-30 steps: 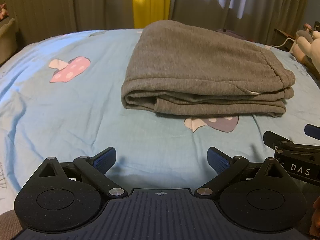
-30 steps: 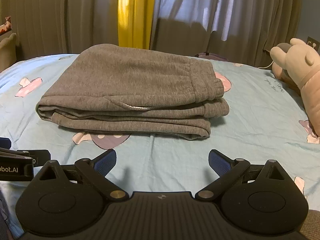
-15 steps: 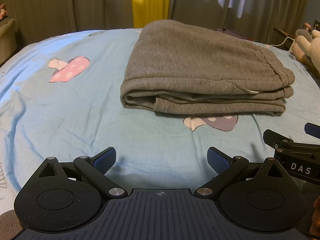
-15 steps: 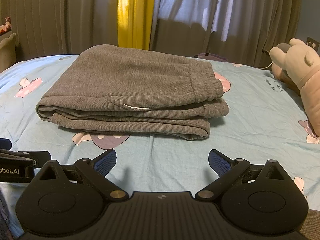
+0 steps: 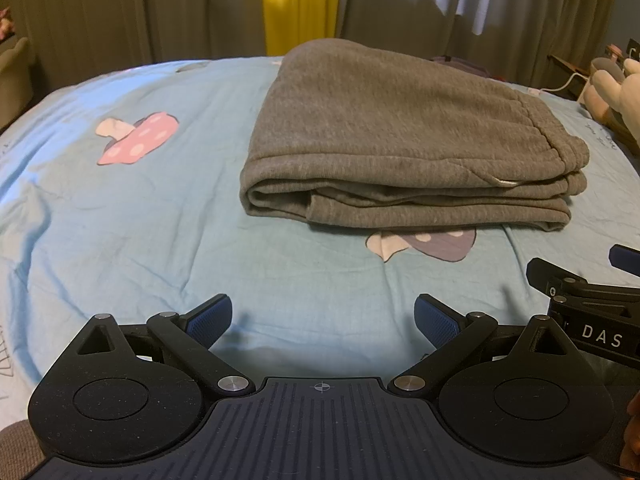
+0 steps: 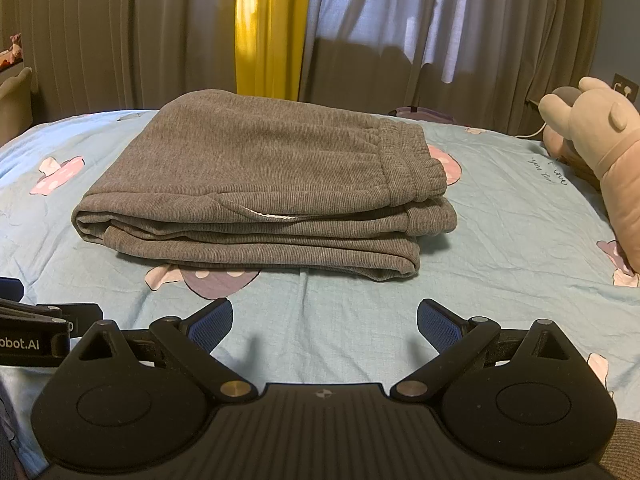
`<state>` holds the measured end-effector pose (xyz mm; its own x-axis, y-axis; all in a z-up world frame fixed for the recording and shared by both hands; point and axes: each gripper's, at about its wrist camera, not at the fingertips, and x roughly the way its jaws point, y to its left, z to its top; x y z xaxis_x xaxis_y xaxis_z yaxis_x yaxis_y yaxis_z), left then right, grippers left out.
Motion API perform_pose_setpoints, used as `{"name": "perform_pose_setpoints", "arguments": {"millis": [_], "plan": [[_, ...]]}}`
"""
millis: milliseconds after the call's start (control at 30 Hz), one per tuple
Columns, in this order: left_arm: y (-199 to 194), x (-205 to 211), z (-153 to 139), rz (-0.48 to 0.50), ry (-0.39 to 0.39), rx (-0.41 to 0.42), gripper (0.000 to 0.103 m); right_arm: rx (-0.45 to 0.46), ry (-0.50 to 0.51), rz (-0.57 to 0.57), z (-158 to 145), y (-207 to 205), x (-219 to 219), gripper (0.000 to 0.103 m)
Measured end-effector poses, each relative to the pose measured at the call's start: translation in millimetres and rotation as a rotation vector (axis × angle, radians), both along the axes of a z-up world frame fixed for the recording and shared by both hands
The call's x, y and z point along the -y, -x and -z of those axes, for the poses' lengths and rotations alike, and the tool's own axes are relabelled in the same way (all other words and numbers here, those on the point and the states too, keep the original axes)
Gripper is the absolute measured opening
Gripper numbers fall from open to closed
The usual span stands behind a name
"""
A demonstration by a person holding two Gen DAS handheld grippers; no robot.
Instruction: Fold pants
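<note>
On the pale blue mushroom-print bedsheet [image 5: 168, 216] my left gripper [image 5: 323, 316] and right gripper [image 6: 325, 320] sit spread and empty, well short of the grey pants [image 6: 256, 184], already folded into a thick stack: soft, heavyish fleece, I judge, best pinched at its rolled near edge.

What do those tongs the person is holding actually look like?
Both the left tongs and right tongs are matte black, with round discs, silver pivot pins and a ribbed dark-blue base. The fingertips carry textured blue pads. White lettering reads "DAS" on one side and "obot.AI" on the other.
</note>
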<state>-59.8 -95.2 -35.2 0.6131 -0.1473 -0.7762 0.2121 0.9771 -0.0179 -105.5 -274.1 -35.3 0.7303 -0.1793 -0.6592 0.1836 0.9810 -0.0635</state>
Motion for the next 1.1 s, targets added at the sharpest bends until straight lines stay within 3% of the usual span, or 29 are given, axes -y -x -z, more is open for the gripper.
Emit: {"name": "perform_pose_setpoints", "arguments": {"millis": [1100], "plan": [[0.1,-1.1,-0.2,-0.001,-0.003,-0.003,0.101,0.010,0.004,-0.002,-3.2,0.8,-0.1,0.099]]}}
